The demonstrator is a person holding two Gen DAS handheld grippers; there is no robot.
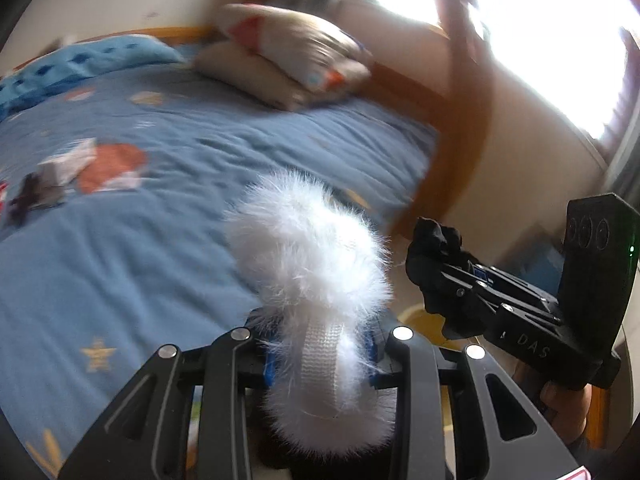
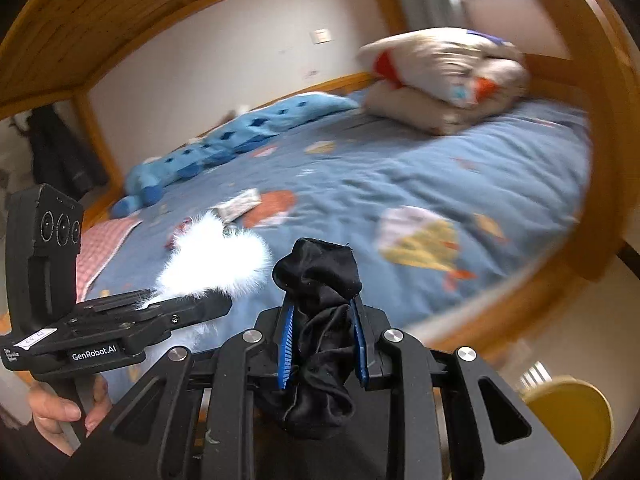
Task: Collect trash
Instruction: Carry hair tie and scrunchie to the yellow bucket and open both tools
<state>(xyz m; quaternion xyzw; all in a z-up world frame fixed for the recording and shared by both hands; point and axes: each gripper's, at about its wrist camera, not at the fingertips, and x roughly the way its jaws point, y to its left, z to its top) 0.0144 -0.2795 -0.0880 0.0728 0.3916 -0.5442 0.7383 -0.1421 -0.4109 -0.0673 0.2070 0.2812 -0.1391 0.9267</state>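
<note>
Closest to the left wrist camera, the left hand-held gripper [image 1: 320, 356] pinches a white fluffy item [image 1: 308, 264] with a woven band down its middle; the fur bulges out above and below the blue pads [image 1: 269, 364]. Closest to the right wrist camera, the right hand-held gripper [image 2: 323, 344] is pressed together on a crumpled black cloth [image 2: 320, 320] that looks like a sock, with a bunch standing above the fingertips and a tail hanging below. The two tools are side by side above the near edge of the bed [image 2: 440, 168], each visible in the other's view.

Both grippers seem loaded, so the step in hand is likely carrying these pieces to wherever trash goes (no bin can be made out in either view). To do it well, keep both grips firm, since soft fur and cloth can slide between the pads, and keep the tools apart so the fur does not snag on the black cloth.

Farther out on the blue patterned cover lies a small pale wrapper [image 2: 239, 204], near an orange printed patch; it probably remains to be collected. Beyond it a blue plush toy [image 2: 224, 148] lies along the wall side, and folded pillows [image 2: 444, 80] are stacked at the far end. Both views are blurred.
</note>
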